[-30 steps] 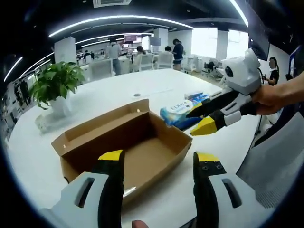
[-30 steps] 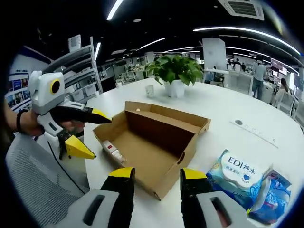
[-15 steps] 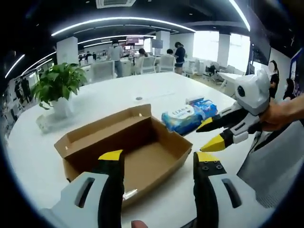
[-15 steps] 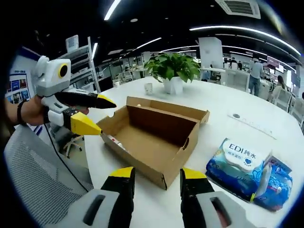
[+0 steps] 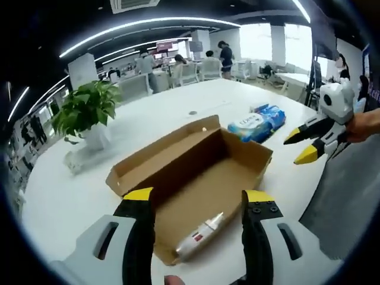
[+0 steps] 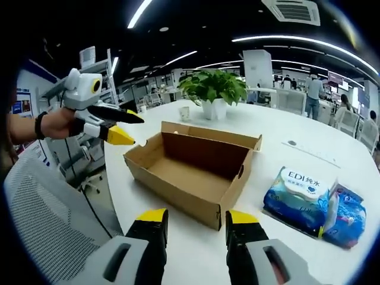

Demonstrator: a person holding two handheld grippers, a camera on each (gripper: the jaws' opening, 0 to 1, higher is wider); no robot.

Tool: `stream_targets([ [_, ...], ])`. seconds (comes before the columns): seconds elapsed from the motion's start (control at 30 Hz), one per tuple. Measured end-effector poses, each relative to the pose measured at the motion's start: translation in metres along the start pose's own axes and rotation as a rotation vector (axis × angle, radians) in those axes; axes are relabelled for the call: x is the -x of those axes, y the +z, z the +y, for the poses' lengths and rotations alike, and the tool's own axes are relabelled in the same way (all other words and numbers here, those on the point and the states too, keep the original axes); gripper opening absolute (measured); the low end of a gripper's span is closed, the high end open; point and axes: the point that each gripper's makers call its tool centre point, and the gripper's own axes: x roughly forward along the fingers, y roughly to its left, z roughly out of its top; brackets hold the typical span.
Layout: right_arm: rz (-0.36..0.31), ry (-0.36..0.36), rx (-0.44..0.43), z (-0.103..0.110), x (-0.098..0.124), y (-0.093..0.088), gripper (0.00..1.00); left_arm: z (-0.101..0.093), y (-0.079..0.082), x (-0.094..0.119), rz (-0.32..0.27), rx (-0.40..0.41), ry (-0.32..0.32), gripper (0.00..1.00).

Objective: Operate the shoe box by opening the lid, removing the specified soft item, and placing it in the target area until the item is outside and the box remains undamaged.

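Wipes pack [image 6: 301,198] lies beside shoe box [image 5: 196,178]; right gripper [image 5: 301,145] has backed away, so placing looks done. Both grippers spread, empty; a tube, maybe, [image 5: 199,236] remains inside.

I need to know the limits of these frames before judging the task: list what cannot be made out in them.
- Small white tube in the brown cardboard shoe box: label too small to read in the left gripper view; in the right gripper view the box's near wall hides it.
- Blue wet-wipe packs: the second pack is partly covered by the first.
- Potted green plant: its pot is blurred.
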Motion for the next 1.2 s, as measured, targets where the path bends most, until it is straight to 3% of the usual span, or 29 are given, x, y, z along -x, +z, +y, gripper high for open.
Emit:
stream_targets([
  [0.13, -0.016, -0.016, -0.014, 0.002, 0.006, 0.0, 0.37, 0.017, -0.015, -0.001, 0.072, -0.117, -0.037, 0.58],
  [0.27, -0.016, -0.028, -0.012, 0.001, 0.008, 0.0, 0.37, 0.033, -0.019, -0.009, 0.097, -0.119, -0.056, 0.57],
  [0.33, -0.02, -0.033, -0.012, 0.001, 0.009, 0.002, 0.37, 0.032, -0.019, -0.013, 0.112, -0.138, -0.077, 0.57],
  [0.5, -0.035, -0.051, -0.026, 0.001, 0.014, 0.007, 0.37, 0.026, -0.023, -0.029, 0.179, -0.29, -0.164, 0.58],
  [0.73, -0.025, -0.059, -0.022, 0.001, 0.017, 0.003, 0.37, 0.015, -0.043, -0.046, 0.295, -0.43, -0.292, 0.58],
  [0.93, -0.025, -0.065, -0.021, 0.001, 0.017, 0.003, 0.37, 0.011, -0.063, -0.058, 0.365, -0.47, -0.353, 0.58],
  [1.2, -0.008, -0.063, -0.027, 0.001, 0.015, -0.001, 0.37, 0.009, -0.082, -0.066, 0.416, -0.418, -0.407, 0.58],
])
